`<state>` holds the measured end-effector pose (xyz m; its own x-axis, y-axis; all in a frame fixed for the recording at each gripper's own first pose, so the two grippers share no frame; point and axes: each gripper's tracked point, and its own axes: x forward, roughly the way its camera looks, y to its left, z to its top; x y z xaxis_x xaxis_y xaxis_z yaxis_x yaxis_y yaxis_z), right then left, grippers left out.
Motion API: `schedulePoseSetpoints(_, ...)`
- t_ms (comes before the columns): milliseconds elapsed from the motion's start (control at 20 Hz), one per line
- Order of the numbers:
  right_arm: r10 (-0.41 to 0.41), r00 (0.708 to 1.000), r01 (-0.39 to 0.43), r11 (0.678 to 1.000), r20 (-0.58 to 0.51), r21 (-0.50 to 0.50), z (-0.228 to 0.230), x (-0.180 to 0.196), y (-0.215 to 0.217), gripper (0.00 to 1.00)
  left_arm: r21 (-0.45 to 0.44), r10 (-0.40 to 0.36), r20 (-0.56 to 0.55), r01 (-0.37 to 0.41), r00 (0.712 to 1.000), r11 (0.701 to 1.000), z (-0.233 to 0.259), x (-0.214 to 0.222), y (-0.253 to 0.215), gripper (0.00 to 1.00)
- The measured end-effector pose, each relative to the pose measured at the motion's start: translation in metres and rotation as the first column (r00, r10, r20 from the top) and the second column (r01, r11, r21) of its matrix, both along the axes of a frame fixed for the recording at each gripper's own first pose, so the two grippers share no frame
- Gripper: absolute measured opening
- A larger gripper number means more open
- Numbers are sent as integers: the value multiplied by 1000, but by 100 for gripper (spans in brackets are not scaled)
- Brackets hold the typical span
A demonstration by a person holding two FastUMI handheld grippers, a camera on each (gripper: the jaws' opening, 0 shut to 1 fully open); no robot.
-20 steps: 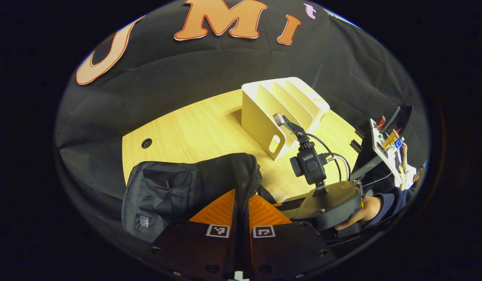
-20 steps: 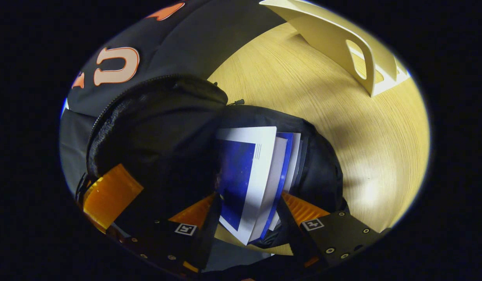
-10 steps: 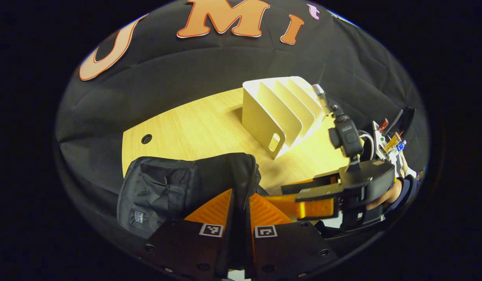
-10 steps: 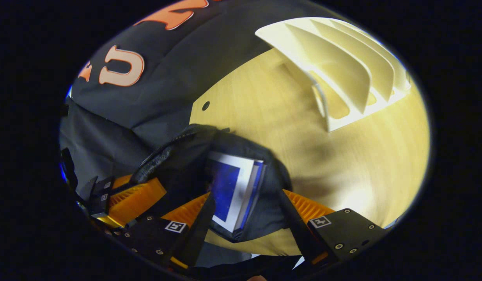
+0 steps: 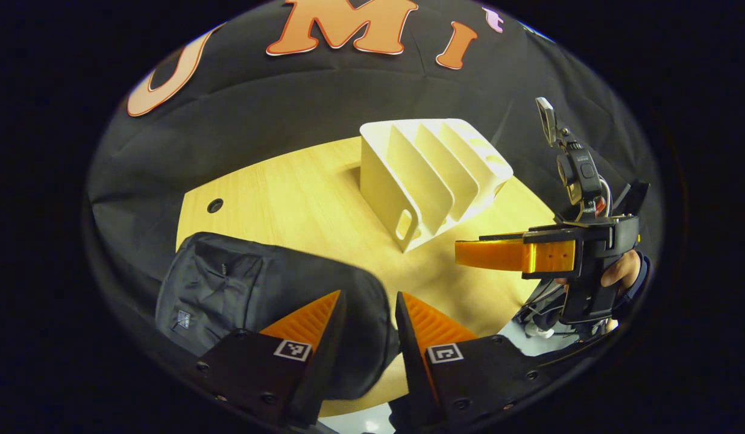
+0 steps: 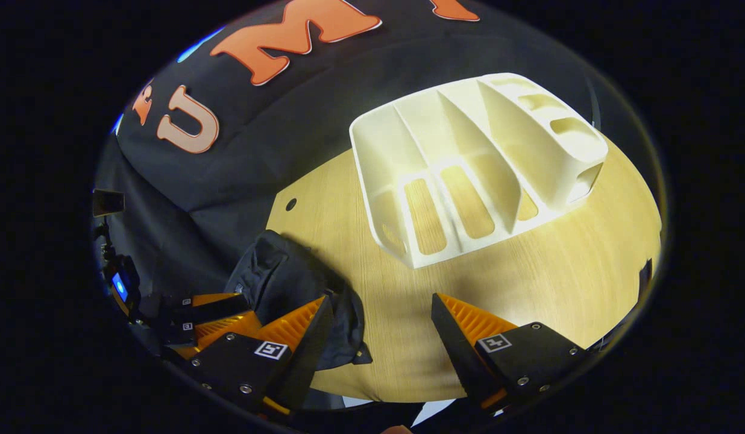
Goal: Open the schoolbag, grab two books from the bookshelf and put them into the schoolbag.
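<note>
Both grippers are let go and holding nothing: left gripper (image 5: 367,313) hangs over the black schoolbag (image 5: 258,295) at the table's (image 5: 300,199) near-left edge, right gripper (image 6: 378,319) spread wide, bookshelf (image 6: 469,163) farther back.

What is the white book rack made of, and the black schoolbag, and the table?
The white book rack looks like moulded plastic: smooth, matte, with rounded edges and cut-out slots. The schoolbag seems to be woven fabric, probably nylon or polyester: it creases and sags softly. The table shows pale wood grain, though it could be a laminate.
</note>
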<state>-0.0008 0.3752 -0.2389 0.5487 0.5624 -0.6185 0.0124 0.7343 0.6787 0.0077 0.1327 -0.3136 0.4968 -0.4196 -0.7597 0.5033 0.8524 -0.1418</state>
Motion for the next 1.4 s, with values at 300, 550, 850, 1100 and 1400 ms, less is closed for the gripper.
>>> schedulePoseSetpoints(300,-6,985,34,987,173,-155,26,18,-83,98,-38,81,136,-77,987,996,39,1,-56,69)
schedulePoseSetpoints(550,7,948,68,972,318,-225,65,38,-125,98,-95,176,315,-153,933,984,91,5,-96,81)
schedulePoseSetpoints(850,47,875,99,957,481,-273,109,46,-161,98,-188,321,455,-263,831,946,140,-3,-119,81)
schedulePoseSetpoints(1100,43,822,138,952,567,-272,131,46,-180,98,-255,401,516,-311,757,916,173,-20,-128,81)
schedulePoseSetpoints(1400,-2,738,237,937,675,-256,159,43,-203,98,-327,453,594,-315,665,891,205,-30,-136,82)
